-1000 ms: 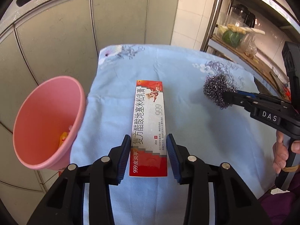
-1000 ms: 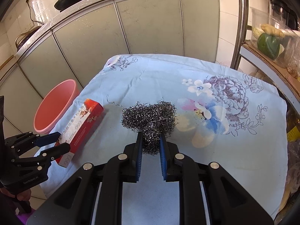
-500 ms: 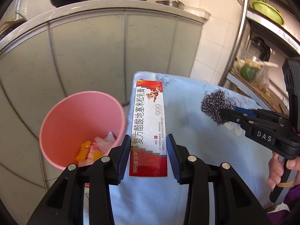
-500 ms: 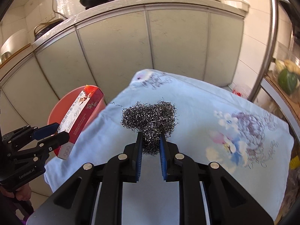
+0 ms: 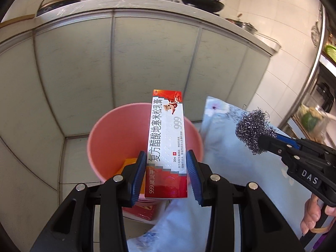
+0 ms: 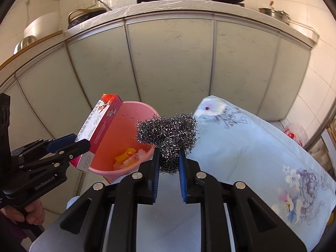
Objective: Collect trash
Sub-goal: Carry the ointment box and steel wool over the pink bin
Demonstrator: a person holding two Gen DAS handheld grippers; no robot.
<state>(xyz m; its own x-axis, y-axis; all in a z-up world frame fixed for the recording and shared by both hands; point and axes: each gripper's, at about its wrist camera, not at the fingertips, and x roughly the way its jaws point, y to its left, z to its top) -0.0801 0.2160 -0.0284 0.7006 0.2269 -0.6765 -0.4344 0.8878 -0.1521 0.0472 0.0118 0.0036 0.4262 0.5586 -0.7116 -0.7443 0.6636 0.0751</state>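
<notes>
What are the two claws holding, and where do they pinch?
The left claw pinches the red-and-white ointment box by its sides near the lower end. The right claw pinches the steel wool scrubber at its bottom.

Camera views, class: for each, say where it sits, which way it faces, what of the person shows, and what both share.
Left wrist: behind the left tongs, facing the pink bin; red box gripped; a hand at right.
Right wrist: behind the right tongs, facing the cabinets; steel wool gripped; a hand at lower left.
Shared: bin, box, wool, floral cloth.
</notes>
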